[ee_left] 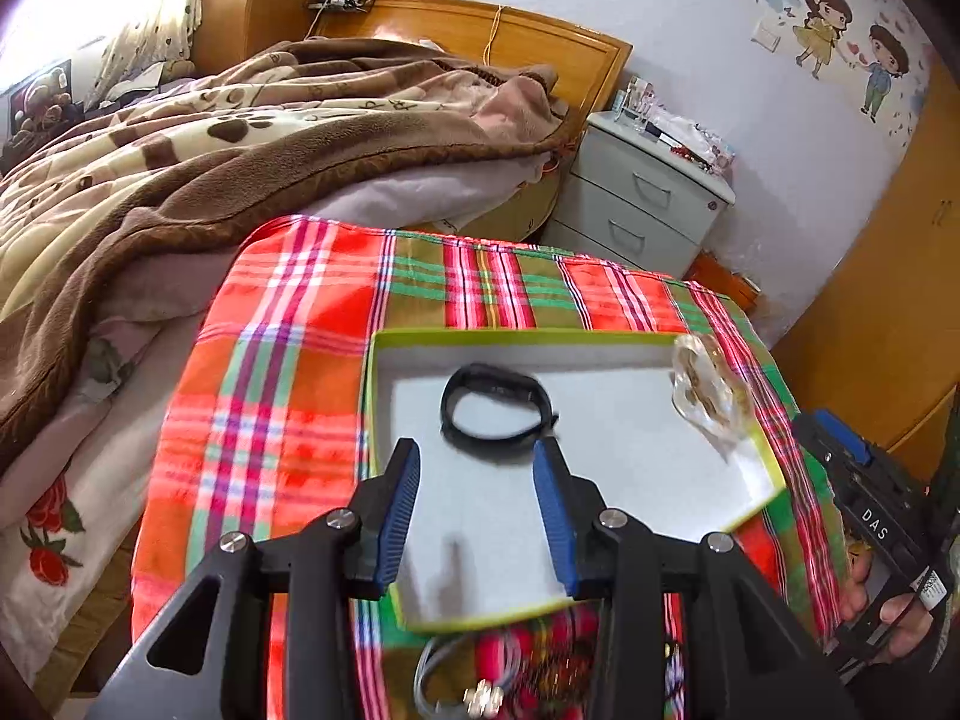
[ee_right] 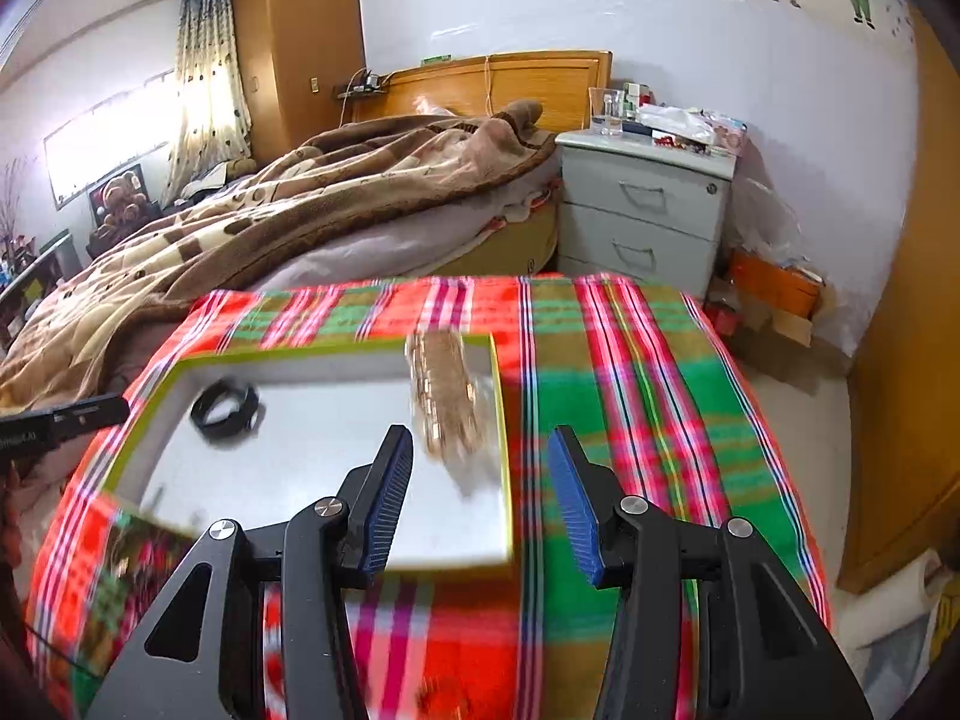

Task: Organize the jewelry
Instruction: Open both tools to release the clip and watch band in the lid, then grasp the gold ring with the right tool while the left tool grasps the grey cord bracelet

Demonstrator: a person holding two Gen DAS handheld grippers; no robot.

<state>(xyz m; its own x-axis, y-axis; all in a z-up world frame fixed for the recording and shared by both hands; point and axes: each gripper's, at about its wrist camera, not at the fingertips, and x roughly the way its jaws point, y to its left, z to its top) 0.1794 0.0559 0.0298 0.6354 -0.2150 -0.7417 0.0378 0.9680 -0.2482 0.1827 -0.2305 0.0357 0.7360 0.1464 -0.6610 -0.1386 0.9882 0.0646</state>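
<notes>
Black bracelet [ee_left: 497, 402] in box [ee_left: 600, 339], just beyond parted left fingers [ee_left: 401, 501], untouched

One shallow green-rimmed box [ee_left: 759, 456] is seen ahead of the tool. Two pieces of jewelry are counted inside it: one black band [ee_left: 495, 411] just beyond the left fingertips, and one gold-coloured bracelet in clear wrapping [ee_right: 447, 399] beyond the right tool's left finger. One plaid cloth [ee_right: 630, 360] is spread beneath.
</notes>
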